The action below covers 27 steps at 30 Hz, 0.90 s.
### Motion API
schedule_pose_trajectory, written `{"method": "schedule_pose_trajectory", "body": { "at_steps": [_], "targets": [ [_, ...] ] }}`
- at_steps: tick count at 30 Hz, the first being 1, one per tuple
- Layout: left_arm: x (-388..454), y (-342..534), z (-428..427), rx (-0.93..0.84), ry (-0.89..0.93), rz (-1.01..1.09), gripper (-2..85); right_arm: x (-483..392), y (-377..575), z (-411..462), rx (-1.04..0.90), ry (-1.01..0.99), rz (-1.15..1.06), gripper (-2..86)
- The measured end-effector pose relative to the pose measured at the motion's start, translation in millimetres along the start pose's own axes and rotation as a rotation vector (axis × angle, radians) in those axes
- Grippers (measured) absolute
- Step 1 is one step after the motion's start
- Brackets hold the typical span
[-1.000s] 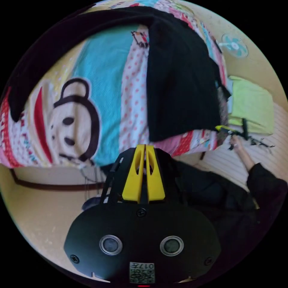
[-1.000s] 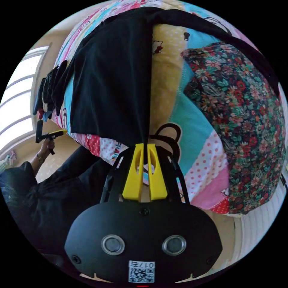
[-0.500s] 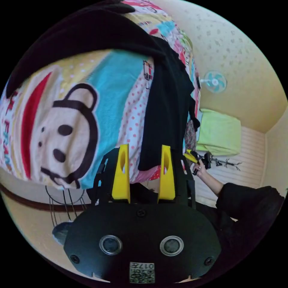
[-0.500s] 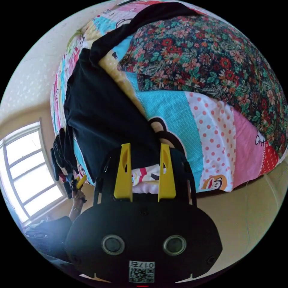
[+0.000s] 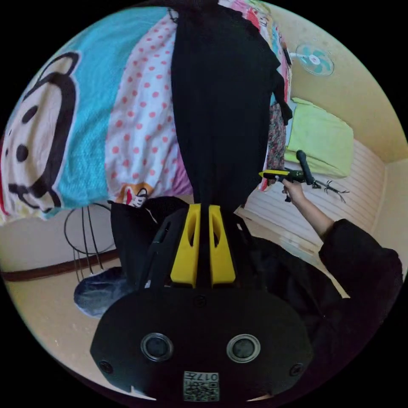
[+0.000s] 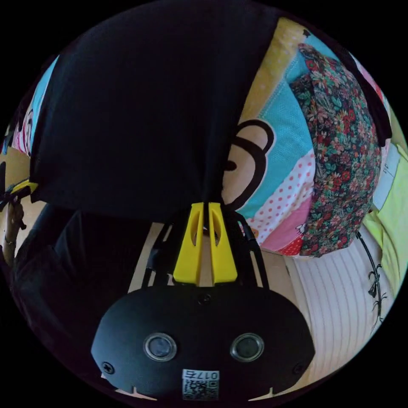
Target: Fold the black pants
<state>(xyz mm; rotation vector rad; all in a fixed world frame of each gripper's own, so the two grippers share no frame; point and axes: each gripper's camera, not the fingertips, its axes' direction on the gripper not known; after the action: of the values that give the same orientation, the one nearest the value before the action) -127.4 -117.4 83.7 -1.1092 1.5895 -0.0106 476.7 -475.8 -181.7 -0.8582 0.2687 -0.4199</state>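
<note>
Bed (image 5: 140,114): carrying the work, under a patchwork cartoon cover; floral cushion (image 6: 340,140) lying at one side.
Black pants (image 5: 221,102): lying spread flat along the bed, near hem reaching the mattress edge; showing as a broad dark panel (image 6: 140,106) in the right gripper view.
Fold progress: seeming early to midway; cloth laid out and both near corners taken, folding over and squaring up remaining.
Left gripper (image 5: 203,212): pinching the hem edge, jaws together on the cloth.
Right gripper (image 6: 205,210): pinching the opposite near corner, jaws pressed together on it; also appearing in a hand at the far corner (image 5: 276,174) in the left gripper view.
Next: probably carrying both corners up the bed together.
</note>
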Motion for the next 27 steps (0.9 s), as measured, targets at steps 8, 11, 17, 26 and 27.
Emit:
{"method": "schedule_pose_trajectory", "body": {
  "at_steps": [8, 11, 17, 26, 27],
  "targets": [
    [-147, 14, -160, 0.768, 0.26, -0.425, 9.0, 7, 46, -21, 0.046, -0.141, 0.121, 1.6],
    [-202, 14, -169, 0.946, 0.413, -0.587, 10.2, 5, 55, -22, 0.024, -0.154, 0.085, 1.0],
    [-257, 5, -129, 1.059, 0.73, -0.753, 6.6, 15, 60, -33, 0.081, -0.144, 0.045, 0.6],
    [-74, 51, -187, 1.379, 0.409, -0.183, 3.5, 68, 15, -44, 0.399, -0.465, 0.157, 0.6],
    [-51, 45, -187, 1.378, 0.39, -0.116, 3.5, 71, 4, -29, 0.381, -0.54, 0.177, 0.6]
  ]
}}
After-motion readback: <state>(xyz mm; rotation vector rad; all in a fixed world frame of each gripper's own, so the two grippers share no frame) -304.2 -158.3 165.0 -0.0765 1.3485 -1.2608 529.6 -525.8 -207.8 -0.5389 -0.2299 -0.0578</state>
